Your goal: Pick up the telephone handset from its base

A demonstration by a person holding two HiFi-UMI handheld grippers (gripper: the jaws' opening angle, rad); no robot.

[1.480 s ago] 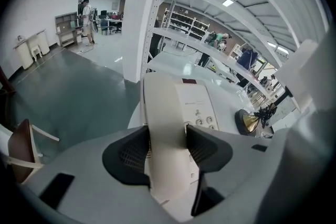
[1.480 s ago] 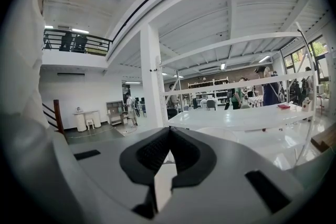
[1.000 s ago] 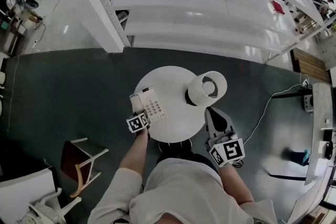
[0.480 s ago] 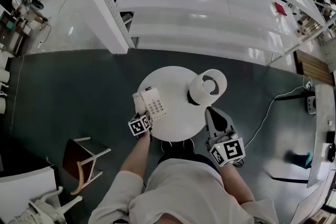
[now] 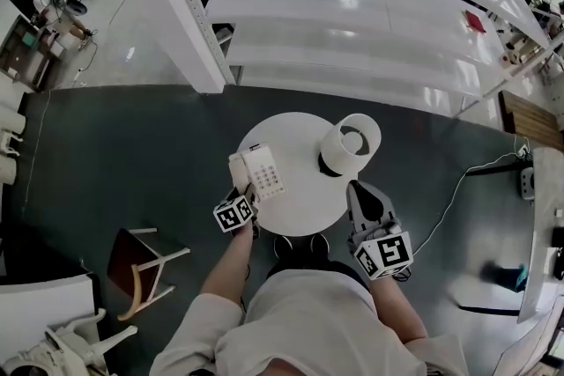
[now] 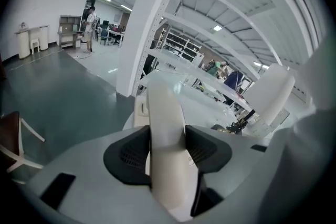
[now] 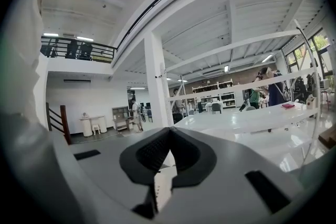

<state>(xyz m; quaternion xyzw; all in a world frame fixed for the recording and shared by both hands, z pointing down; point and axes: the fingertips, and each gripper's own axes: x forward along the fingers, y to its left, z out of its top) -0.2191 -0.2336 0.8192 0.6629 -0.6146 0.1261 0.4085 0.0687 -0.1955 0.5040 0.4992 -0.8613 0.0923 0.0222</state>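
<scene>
The left claw (image 6: 167,152) is clenched on the cream telephone handset (image 6: 164,113), its dark pads pressing on both sides of the handset's near end. In the head view the handset lies along the left side of the phone base (image 5: 267,176), whose keypad faces up. Whether the handset has fully cleared its cradle cannot be told. In the left gripper view the handset's far end juts up past the pads, and a strip of the base shows beside it on the left.

The base sits on the left part of a small round white surface (image 5: 304,211). On the right part stands a white drum-shaded lamp (image 5: 351,145), apart from the phone and just ahead of the right claw (image 7: 168,139). That claw is clenched on nothing, its pad tips meeting. It hangs at the surface's near right edge, well away from the handset.

Around the surface the floor (image 5: 115,154) is dark grey-green. A chair (image 5: 145,260) with a brown seat and pale legs stands to the person's left, clear of the left arm. A thin white cable (image 5: 458,180) trails across the floor on the right. Beyond the surface rises a white shelving rack (image 5: 352,22) with a perforated upright post (image 5: 189,13), well behind the phone. People and desks show far off in the hall.
</scene>
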